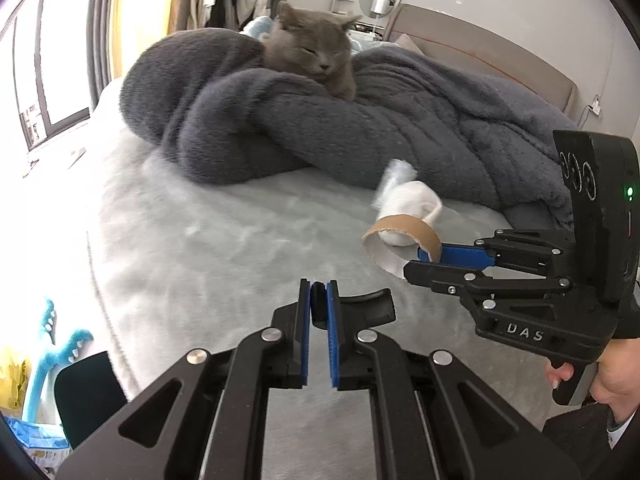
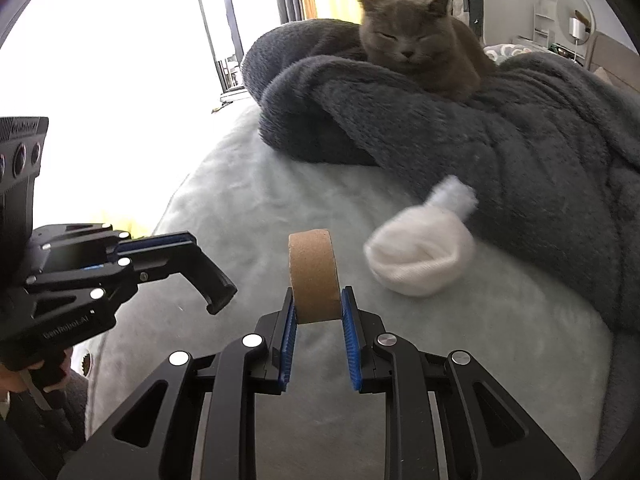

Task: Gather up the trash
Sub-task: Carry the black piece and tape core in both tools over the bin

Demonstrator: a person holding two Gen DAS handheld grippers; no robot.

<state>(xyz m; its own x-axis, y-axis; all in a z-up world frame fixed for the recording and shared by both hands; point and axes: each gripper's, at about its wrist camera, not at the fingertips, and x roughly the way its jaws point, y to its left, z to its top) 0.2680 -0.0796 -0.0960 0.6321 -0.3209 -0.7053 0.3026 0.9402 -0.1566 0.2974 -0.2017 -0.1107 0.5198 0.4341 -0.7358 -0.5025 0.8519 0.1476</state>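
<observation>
Right wrist: right gripper pinches cardboard ring; lower rim hidden.

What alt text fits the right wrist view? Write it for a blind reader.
The right gripper pinches a cardboard ring above a pale bedsheet. A white sock lies beyond it, and a grey cat dozes on a dark blanket.

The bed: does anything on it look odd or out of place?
Yes. A rolled white sock lies loose on the pale bed cover, beside the grey blanket where a cat rests. The right gripper holds a cardboard ring, plain trash.
</observation>
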